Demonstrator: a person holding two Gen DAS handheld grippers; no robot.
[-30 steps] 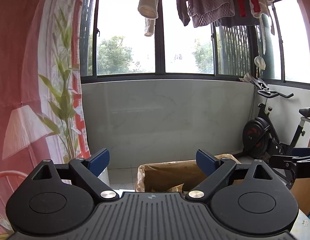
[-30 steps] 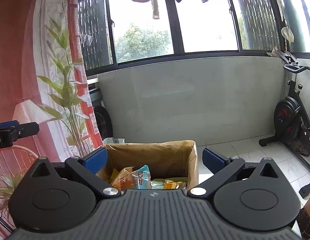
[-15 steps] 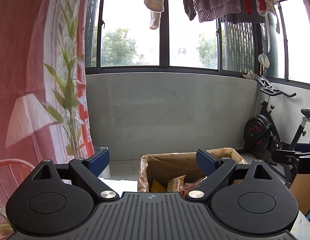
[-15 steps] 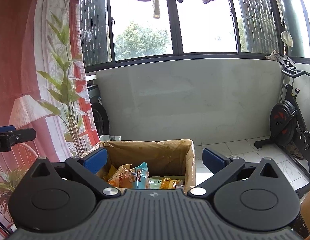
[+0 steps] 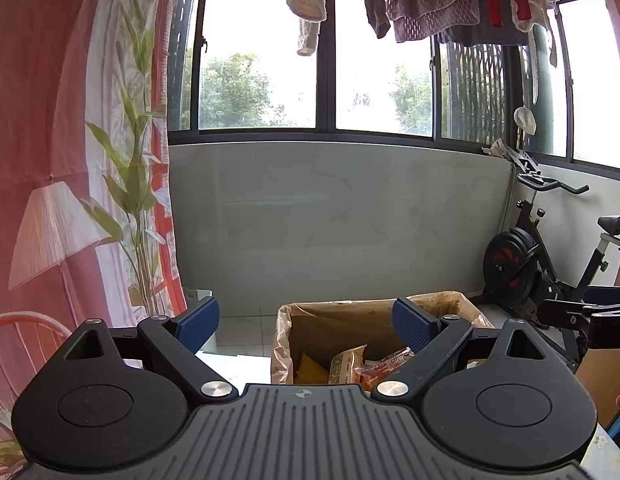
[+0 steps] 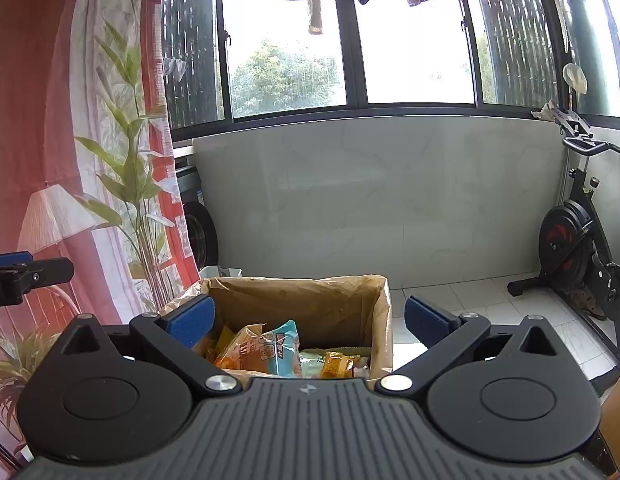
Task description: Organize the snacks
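— What do your grippers hold?
— Nothing: your left gripper [image 5: 306, 326] and right gripper [image 6: 308, 316] gape wide, empty.
— And the snacks?
— Colourful crinkly snack packets [image 6: 270, 350] lie in the open brown cardboard box [image 6: 310, 304], beyond both jaws.

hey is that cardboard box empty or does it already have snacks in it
Not empty. The open-topped cardboard box holds several snack packets, orange, yellow and light blue. How full it is cannot be told.

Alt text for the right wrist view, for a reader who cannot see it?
The open, empty right tool points at a cardboard box holding snack packets. Beyond are a tiled floor, an exercise bike and windows.
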